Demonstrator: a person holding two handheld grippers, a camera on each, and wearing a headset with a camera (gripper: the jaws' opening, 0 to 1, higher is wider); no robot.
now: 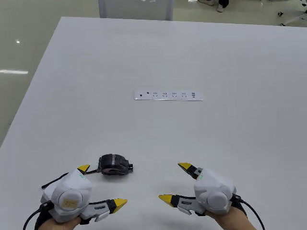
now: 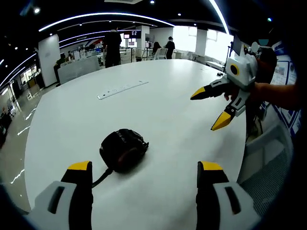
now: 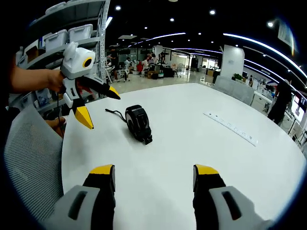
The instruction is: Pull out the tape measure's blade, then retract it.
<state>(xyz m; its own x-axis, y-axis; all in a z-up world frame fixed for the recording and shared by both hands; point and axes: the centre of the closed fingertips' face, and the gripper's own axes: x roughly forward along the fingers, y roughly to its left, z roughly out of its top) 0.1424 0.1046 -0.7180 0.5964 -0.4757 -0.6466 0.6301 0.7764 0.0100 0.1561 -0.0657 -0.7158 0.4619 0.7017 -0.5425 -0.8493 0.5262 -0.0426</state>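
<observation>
While I hold both tools at the near end of the white table (image 1: 158, 57), left gripper (image 1: 101, 185) is spread wide with nothing between its yellow tips, and right gripper (image 1: 175, 182) is likewise splayed and empty. Tape measure (image 1: 114, 164) lies on the table just beyond the left gripper's far tip. It looks apart from the tip, but the gap is small and I can't rule out contact from the head view. Left gripper view puts the dark case ahead of my jaws, nearer the left one. A thin black strap (image 2: 101, 179) trails from it toward that jaw, where I lose it. Right gripper view has the case well ahead and left of centre, with a small tab at its near lower corner. Whether that's the blade hook I can't tell, too small. Case markings are unreadable in all three views. My hands are cut off by the bottom edge of the head view, just a bit of each showing, plus black cable off each gripper. Mid-table sits a white power strip (image 1: 168, 95), well apart from the tape, socket detail blurred. Top edge of the head view clips a grey panel (image 1: 135, 8); can't say what it is. Beyond the table, standing people (image 2: 112, 45) are dim and small, and shelving with bins (image 3: 72, 36) sits behind the left gripper.
</observation>
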